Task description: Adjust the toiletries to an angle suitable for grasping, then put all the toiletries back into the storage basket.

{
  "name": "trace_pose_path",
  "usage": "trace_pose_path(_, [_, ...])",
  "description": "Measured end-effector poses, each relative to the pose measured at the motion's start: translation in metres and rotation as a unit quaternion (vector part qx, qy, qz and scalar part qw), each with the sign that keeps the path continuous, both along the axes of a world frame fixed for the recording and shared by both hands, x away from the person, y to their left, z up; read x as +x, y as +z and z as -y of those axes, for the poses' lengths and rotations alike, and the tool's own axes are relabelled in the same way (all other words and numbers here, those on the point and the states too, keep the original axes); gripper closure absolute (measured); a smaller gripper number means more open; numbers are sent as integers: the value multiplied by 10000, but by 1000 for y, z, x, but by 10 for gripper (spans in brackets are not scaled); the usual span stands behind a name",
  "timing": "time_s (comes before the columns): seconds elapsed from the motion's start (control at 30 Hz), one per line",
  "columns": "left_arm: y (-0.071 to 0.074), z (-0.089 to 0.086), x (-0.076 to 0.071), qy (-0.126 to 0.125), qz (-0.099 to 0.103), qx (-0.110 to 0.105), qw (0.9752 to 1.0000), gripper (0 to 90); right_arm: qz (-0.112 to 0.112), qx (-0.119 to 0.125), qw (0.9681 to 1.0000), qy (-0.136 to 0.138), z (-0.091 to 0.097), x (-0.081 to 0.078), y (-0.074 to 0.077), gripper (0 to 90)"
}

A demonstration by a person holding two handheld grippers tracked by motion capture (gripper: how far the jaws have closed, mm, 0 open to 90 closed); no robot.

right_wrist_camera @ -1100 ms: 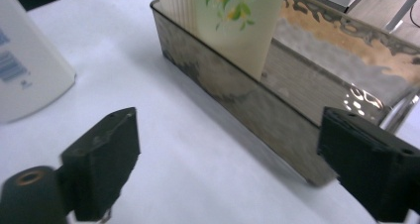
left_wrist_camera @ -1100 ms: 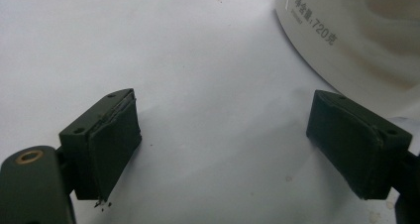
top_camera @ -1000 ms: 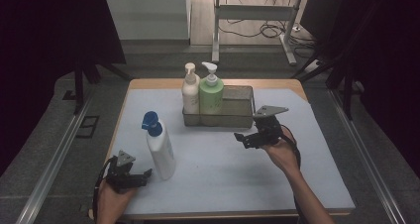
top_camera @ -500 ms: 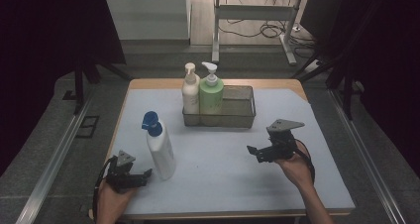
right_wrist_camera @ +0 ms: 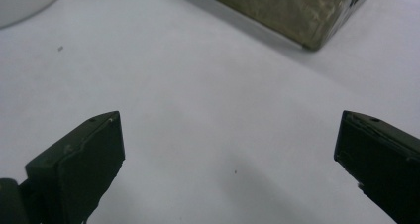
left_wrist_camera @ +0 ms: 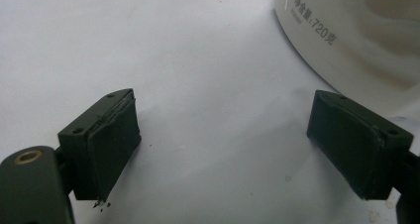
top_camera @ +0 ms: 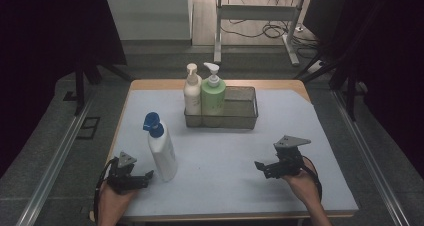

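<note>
Tabletop basket [top_camera: 240, 117] (two pump bottles [top_camera: 204, 91])

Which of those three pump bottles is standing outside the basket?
The white bottle with the blue pump, alone on the mat beside the left gripper; the other two stand in the basket.

I saw the wooden table [top_camera: 150, 84] under a pale blue mat [top_camera: 225, 161]. On the mat stood a white bottle with a blue cap [top_camera: 161, 148], near left, and a mesh basket [top_camera: 240, 115] at the far middle.
</note>
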State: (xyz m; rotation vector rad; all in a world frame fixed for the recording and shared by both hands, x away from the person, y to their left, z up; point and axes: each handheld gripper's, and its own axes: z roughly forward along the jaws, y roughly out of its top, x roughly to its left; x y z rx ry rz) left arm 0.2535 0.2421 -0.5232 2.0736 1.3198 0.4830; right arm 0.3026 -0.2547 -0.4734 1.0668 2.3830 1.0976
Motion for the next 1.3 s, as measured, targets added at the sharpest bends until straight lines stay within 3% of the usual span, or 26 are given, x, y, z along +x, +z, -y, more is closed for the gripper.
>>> trace_pose_path(0.47, [0,0,0,9,9,-8,10000,130,-254,-246,9993,-83,9,1,-45,0])
trace_pose_path(0.7, [0,0,0,22,22,-15,10000,137,-299,-279,9991,-110,9,2,-48,0])
trace_pose_path(0.77, [1,-1,-1,22,36,-13,10000,145,-254,-392,9989,-107,7,1,-49,0])
trace_pose_path(0.83, [2,-2,-2,29,80,-21,10000,197,-259,-383,9989,-100,7,1,-49,0])
trace_pose_path(0.87, [3,-3,-3,8,83,-36,10000,320,-261,-374,9989,-101,7,1,-49,0])
trace_pose_path(0.9, [4,-3,-4,-1,92,-49,9999,320,-261,-374,9989,-101,7,1,-49,0])
trace_pose_path(0.97, [6,-5,-5,-31,48,-108,9999,404,-261,-372,9989,-102,7,1,-49,0])
trace_pose_path(1.0, [6,-5,-5,-75,36,-131,9999,512,-254,-380,9989,-105,7,1,-49,0])
trace_pose_path(1.03, [7,-5,-5,-105,47,-134,9998,512,-254,-380,9989,-105,7,1,-49,0])
trace_pose_path(1.23, [13,-3,-7,-340,17,-370,9987,813,-267,-368,9989,-111,7,1,-49,0])
trace_pose_path(1.3, [13,0,-7,-418,-52,-399,9983,844,-268,-368,9989,-111,7,1,-49,0])
